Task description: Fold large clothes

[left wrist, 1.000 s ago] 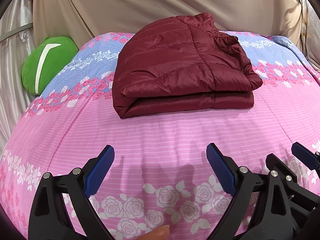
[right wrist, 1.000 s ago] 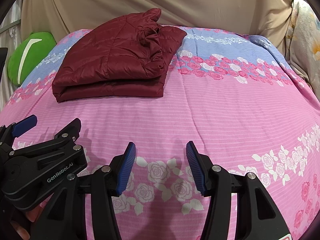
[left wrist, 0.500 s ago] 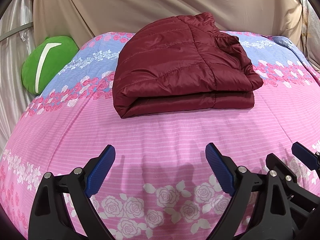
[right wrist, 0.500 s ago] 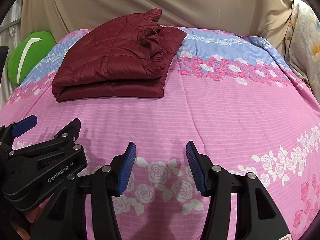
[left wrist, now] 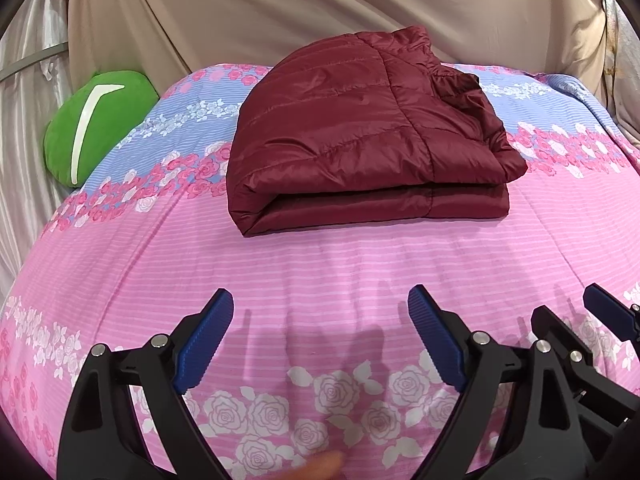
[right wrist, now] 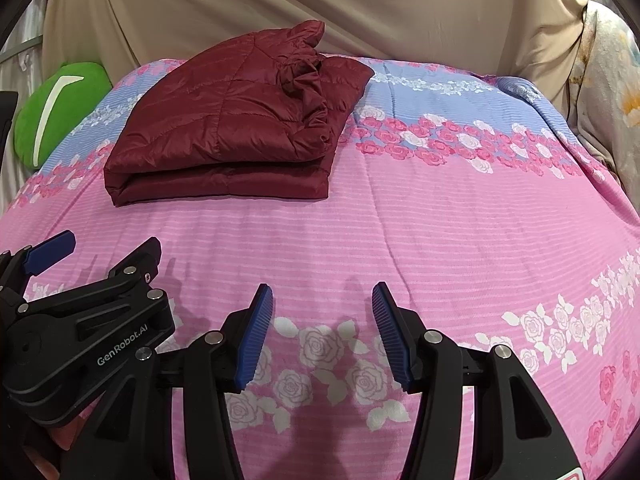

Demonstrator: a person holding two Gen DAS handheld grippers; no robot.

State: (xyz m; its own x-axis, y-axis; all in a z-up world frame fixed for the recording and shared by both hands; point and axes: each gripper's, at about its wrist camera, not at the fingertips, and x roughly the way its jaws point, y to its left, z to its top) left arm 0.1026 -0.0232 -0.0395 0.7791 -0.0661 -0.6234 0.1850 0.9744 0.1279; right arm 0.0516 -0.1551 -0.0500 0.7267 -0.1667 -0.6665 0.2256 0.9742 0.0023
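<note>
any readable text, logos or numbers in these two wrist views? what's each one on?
"GenRobot.AI": white lettering on the black body of the left gripper, seen in the right wrist view.
Red-edged sticker at that view's bottom right corner: cut off, unreadable.
Green cushion: a white curved stripe, no letters.
Maroon jacket, floral bedspread: no text.

Bed (left wrist: pixel 320 264), folded jacket (left wrist: pixel 360 132), green cushion (left wrist: pixel 96 120).

Count, both wrist views:
- jacket (left wrist: pixel 360 136): 1, folded
- green cushion (left wrist: pixel 94 124): 1
- bedspread (left wrist: pixel 320 264): 1
- beige sheet (left wrist: pixel 280 12): 1
- grippers: 2, left gripper (left wrist: pixel 320 336), right gripper (right wrist: pixel 322 332)
- blue pads (left wrist: pixel 202 342): 2 per gripper
</note>
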